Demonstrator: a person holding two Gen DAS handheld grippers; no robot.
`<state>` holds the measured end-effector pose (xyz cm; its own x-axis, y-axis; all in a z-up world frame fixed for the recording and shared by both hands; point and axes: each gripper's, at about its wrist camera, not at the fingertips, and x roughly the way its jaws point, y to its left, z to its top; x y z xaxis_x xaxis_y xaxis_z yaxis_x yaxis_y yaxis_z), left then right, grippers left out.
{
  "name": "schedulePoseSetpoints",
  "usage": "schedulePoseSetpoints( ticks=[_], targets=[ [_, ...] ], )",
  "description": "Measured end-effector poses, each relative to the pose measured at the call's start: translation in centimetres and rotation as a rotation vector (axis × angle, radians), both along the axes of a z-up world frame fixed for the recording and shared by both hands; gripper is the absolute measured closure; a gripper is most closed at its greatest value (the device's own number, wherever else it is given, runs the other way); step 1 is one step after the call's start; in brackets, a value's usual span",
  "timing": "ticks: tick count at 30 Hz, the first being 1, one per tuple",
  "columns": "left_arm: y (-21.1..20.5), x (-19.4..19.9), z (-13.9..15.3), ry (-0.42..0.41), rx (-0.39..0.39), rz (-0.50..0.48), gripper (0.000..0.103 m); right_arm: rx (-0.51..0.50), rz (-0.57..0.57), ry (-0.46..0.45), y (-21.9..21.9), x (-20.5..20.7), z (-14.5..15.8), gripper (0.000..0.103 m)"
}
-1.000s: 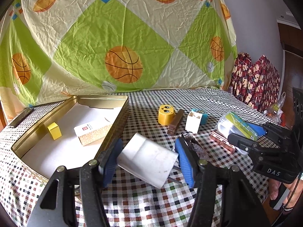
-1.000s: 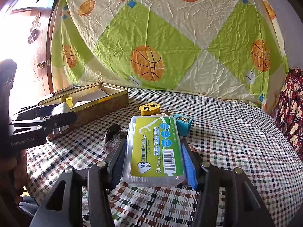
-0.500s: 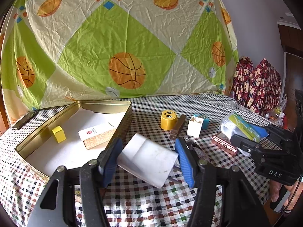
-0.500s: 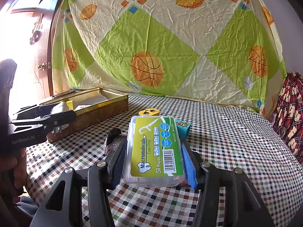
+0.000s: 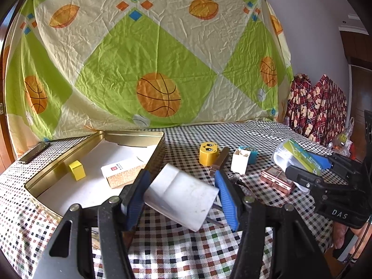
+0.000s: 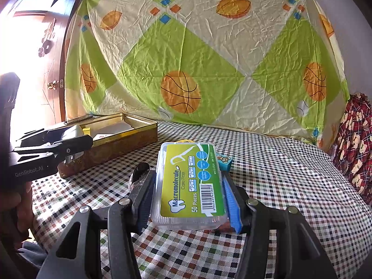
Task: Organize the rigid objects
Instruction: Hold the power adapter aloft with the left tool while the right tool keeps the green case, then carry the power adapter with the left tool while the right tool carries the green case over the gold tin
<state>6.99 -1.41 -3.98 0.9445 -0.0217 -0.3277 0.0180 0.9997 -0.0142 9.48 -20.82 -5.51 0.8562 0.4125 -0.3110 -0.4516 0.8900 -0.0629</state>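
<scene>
The left gripper (image 5: 182,197) clamps a white plug adapter (image 5: 180,196) just beside the gold tin (image 5: 130,137); the right gripper (image 6: 187,191) clamps a floss-pick box (image 6: 189,182) labelled "Macromolecule Care Floss, 50 Pieces" above the checked tablecloth (image 6: 290,174). Both items appear mid-carry; next, each likely needs lowering into the tin. The grippers read "DAS" and "GenRobot.AI".

A creased sheet (image 5: 148,53) printed with basketballs and green diamonds hangs as a backdrop behind a table covered in a checked cloth (image 6: 290,176). Bright daylight floods a wooden door (image 6: 50,53) at left. Red plaid bear-print fabric (image 5: 318,109) is piled beside a pale wall (image 5: 311,30).
</scene>
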Motion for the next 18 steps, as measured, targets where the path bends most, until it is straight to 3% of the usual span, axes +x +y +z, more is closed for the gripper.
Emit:
schedulePoseSetpoints(
  ticks=[18],
  targets=[
    [-0.2,-1.2,0.2,-0.069,0.008,0.029,0.045,0.015,-0.009,-0.063,-0.4,-1.1,0.4,0.047]
  ],
)
